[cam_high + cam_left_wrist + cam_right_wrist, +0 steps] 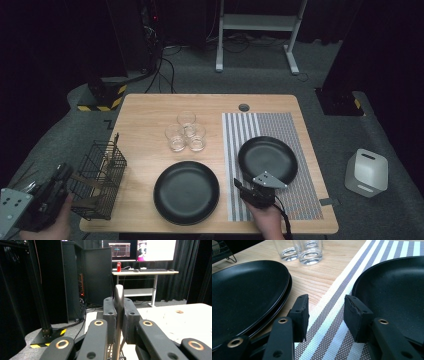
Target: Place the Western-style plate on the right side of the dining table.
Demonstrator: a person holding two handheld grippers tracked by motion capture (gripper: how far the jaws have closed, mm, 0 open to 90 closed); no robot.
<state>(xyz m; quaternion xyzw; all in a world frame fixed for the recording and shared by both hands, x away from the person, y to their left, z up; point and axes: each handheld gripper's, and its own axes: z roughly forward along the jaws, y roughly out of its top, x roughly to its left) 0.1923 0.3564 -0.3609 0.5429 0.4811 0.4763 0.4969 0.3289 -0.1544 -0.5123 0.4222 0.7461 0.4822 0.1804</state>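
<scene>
At lower left of the high view, the left gripper (pixel 62 172) is clamped shut on a slim grey metal utensil handle (pixel 118 298), beside the black wire basket (pixel 116 162) holding brown utensils. At lower right, the right gripper (pixel 240 185) stands half open, empty, over the striped woven placemat (pixel 235 135), between two round matte black plates (pixel 267 157).

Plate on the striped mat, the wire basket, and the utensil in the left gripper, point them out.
plate on the striped mat (pixel 270 156), high view, bare middle.
wire basket (pixel 102 175), high view, near side wall.
utensil (pixel 118 296), left gripper view, end above the jaws.
</scene>
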